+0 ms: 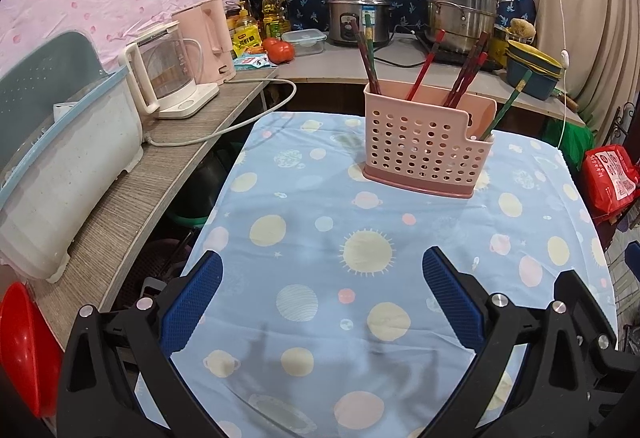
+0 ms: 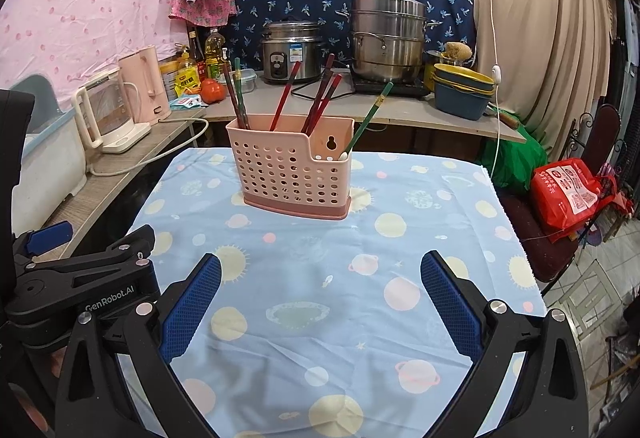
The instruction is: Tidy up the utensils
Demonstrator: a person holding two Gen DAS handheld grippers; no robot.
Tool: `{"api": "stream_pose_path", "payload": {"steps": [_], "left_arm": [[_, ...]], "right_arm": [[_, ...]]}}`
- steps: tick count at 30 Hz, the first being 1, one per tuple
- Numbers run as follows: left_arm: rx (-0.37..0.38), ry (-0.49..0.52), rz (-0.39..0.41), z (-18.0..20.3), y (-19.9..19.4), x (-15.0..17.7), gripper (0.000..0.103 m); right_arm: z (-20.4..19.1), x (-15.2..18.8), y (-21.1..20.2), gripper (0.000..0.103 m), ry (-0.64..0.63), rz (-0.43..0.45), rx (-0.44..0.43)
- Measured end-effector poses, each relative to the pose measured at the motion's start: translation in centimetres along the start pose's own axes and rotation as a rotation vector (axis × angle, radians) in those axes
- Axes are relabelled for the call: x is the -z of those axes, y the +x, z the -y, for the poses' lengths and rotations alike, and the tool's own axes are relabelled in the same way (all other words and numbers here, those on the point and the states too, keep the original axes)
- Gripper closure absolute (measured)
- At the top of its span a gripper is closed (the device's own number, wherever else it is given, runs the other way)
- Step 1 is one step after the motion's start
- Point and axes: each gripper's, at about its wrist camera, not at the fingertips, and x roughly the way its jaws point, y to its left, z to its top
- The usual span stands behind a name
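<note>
The pink caddy stands upright at the far middle of the tabletop, chopsticks already standing in it (one green one leans alone at the right end). Both the left gripper and right gripper hover spread and empty, well short of it. Judging by this, sorting is nearly done; next calls for regrouping that stray one.

Left hand-held gripper: black plastic frame, blue textured pads, silver round screws. Right hand-held gripper: matched black frame, blue pads. Bore white "GenRobot.AI" lettering on left unit's side.
</note>
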Motion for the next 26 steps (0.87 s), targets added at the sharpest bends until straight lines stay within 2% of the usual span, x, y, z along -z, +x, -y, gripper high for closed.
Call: {"api": "stream_pose_path", "payload": {"steps": [26], "left_arm": [[0.004,0.012,0.009,0.35,-0.15,0.10,0.008]], "right_arm": [[0.41,0.11,0.00,0.007,0.002,-0.001,0.005]]}}
